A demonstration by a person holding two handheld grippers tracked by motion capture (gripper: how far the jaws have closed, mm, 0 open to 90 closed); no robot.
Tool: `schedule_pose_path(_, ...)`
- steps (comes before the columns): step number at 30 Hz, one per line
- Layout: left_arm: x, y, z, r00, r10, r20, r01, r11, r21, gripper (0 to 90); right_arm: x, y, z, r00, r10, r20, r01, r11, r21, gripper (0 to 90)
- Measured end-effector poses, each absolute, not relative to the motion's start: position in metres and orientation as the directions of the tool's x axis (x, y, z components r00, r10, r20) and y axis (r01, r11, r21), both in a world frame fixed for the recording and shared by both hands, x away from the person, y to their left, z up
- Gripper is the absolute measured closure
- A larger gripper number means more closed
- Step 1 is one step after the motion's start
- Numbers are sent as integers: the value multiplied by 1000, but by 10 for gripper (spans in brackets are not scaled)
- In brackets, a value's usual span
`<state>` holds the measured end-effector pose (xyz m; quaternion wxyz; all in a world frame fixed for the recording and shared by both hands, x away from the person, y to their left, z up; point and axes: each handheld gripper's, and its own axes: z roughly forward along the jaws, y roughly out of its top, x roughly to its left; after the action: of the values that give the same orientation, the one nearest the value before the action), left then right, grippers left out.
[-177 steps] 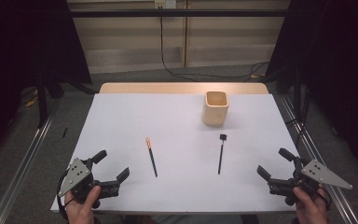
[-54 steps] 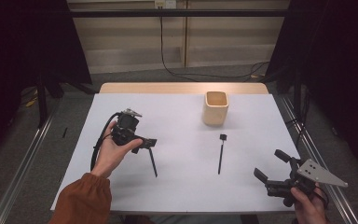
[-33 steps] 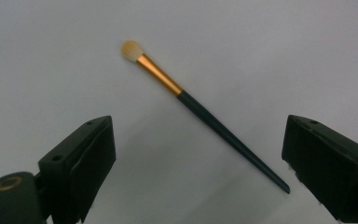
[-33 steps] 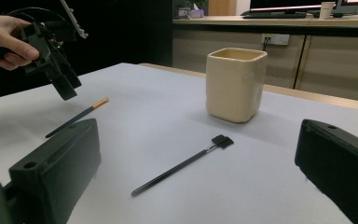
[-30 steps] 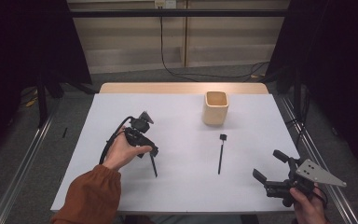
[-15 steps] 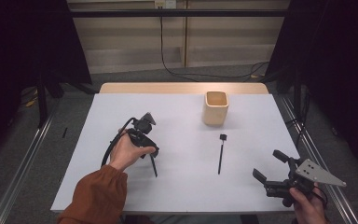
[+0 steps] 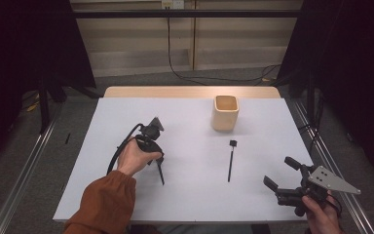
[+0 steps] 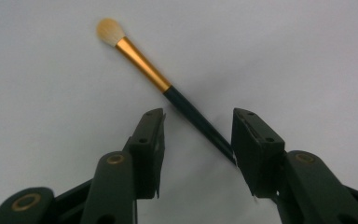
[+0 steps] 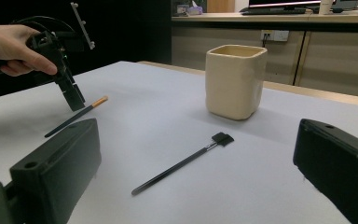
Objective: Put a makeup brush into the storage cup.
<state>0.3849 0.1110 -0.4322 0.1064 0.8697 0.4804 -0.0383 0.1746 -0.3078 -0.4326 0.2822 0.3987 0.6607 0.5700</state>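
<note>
My left tongs [image 8: 198, 140] point down at the worktop [image 7: 195, 195] over the brush [image 8: 168, 88]. Its dark handle runs slantwise through the gap between the two jaws, which have just been closing in on it. In the left gripper view the handle's lower end meets the inner edge of the right-hand jaw, while the left-hand jaw stands clear of it, so I read the tongs as apart, not yet clamped. The gold ferrule and pale bristle tip lie on the white sheet beyond the jaws. In the high view the left tongs [image 7: 157, 158] sit left of the worktop's middle with the brush's handle [image 7: 160, 173] poking out toward me below them.

My right tongs [image 7: 282, 178] are low at the near right corner, jaws wide apart with nothing between them. Through the right gripper view I see the second, flat-headed applicator [image 9: 182, 163] lying on the sheet, and the cream cup [image 9: 235, 81] standing upright behind it. In the high view the applicator [image 7: 231, 163] lies just in front of the cup [image 7: 225, 113], apart from it, and well apart from the brush.
</note>
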Motion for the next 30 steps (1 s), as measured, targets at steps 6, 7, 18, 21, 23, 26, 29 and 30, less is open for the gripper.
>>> schedule_pose_path(6, 387, 108, -437, 518, 838, -170, 855, -500, 139, 578, 175, -308, -433, -525, 847, 80, 204, 34, 978, 0)
schedule_pose_path(7, 387, 107, -437, 516, 839, -170, 856, -498, 140, 583, 175, -308, -433, -527, 847, 77, 204, 38, 978, 0)
schedule_pose_path(18, 387, 102, -445, 506, 854, -120, 862, -493, 120, 622, 175, -306, -433, -535, 841, 83, 209, 37, 977, 0)
schedule_pose_path(21, 387, 99, -446, 506, 858, -83, 860, -496, 116, 680, 175, -305, -433, -540, 838, 83, 214, 42, 976, 0)
schedule_pose_path(23, 386, 99, -446, 509, 858, -72, 859, -499, 117, 695, 175, -304, -433, -542, 836, 81, 212, 43, 976, 0)
schedule_pose_path(26, 388, 99, -446, 506, 860, -70, 861, -498, 106, 705, 174, -304, -433, -543, 835, 83, 213, 42, 976, 0)
schedule_pose_path(29, 391, 101, -447, 501, 862, -80, 865, -493, 96, 765, 174, -304, -433, -543, 835, 85, 214, 40, 976, 0)
schedule_pose_path(30, 391, 101, -447, 501, 862, -80, 865, -493, 96, 774, 174, -304, -433, -543, 835, 85, 214, 40, 976, 0)
